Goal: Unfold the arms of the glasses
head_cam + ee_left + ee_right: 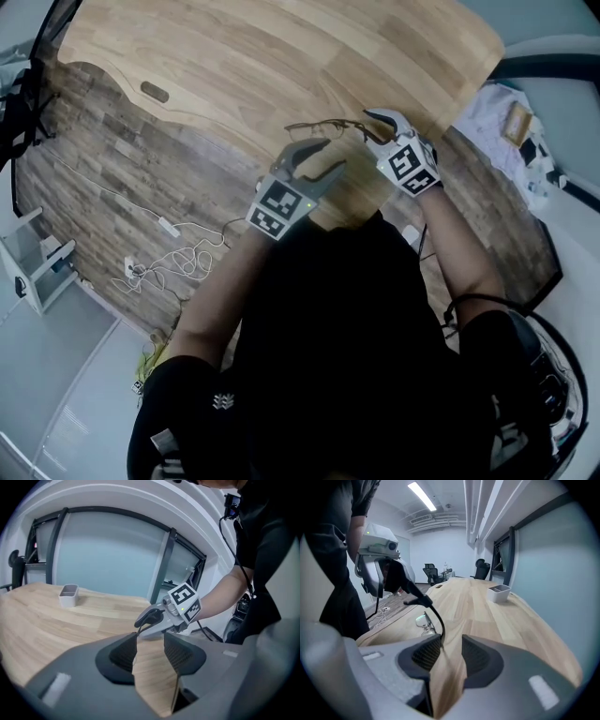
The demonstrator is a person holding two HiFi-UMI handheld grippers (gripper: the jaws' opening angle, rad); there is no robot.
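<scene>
Thin dark-framed glasses point(323, 125) lie on the light wooden table point(234, 56) near its front edge. In the right gripper view a lens point(423, 619) rests on the wood, and one temple arm point(438, 625) curves up from it. The arm's end runs into my right gripper point(451, 651) along its left pad, with a clear gap to the other pad. My left gripper point(333, 155) stands open just short of the frame. In the left gripper view the thin arm point(137, 632) crosses by that gripper's left pad point(124, 653). The right gripper point(370, 127) sits at the frame's right end.
A small grey tray point(68, 595) stands farther along the table point(499, 593). An oval cable slot point(155, 92) is cut into the tabletop. White cables and a power strip point(169, 258) lie on the dark plank floor beside the table edge. Office chairs point(433, 573) stand far off.
</scene>
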